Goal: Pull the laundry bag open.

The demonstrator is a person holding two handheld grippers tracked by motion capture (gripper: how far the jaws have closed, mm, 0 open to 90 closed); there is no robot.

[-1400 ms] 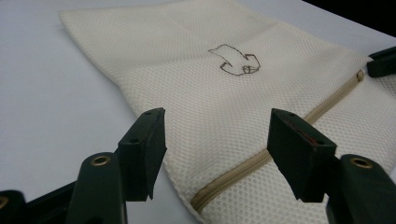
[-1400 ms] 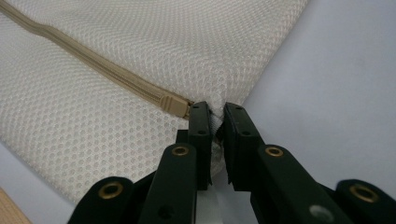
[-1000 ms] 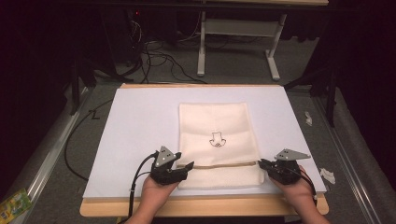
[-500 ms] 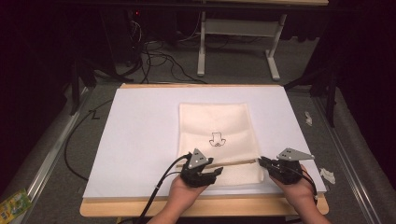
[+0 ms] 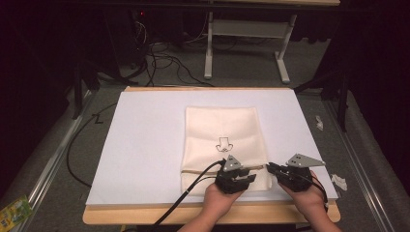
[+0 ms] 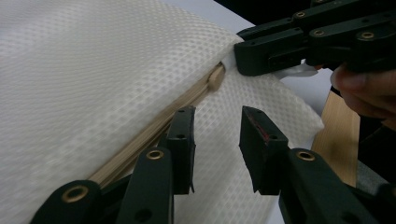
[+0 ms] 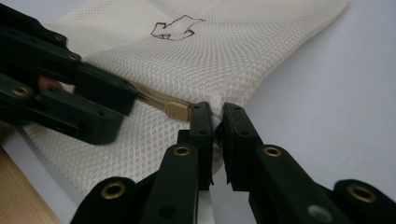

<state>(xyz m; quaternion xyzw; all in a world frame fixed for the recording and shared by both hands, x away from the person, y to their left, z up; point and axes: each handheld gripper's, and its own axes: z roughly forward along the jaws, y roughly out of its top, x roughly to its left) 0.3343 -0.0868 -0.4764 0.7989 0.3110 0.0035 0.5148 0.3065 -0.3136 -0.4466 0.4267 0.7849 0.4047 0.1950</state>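
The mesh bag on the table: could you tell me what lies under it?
The mesh bag lies flat on a white sheet covering the wooden table. What is directly beneath is hidden.

High view looks down; claw views close, sharing mesh bag [image 5: 223,145].

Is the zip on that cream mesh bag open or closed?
Closed, it seems: the tan zip runs as one flat line across the mesh bag, its slider at the edge beside the right tongs.

Right gripper [image 7: 217,122] jaws pinching the edge of the cream mesh bag [image 7: 224,51], tan zipper end [image 7: 177,109] at 9 o'clock, left gripper [image 7: 109,112] further at 9 o'clock, jaws slightly parted over the zipper, black drawing [image 7: 176,27] at 12 o'clock
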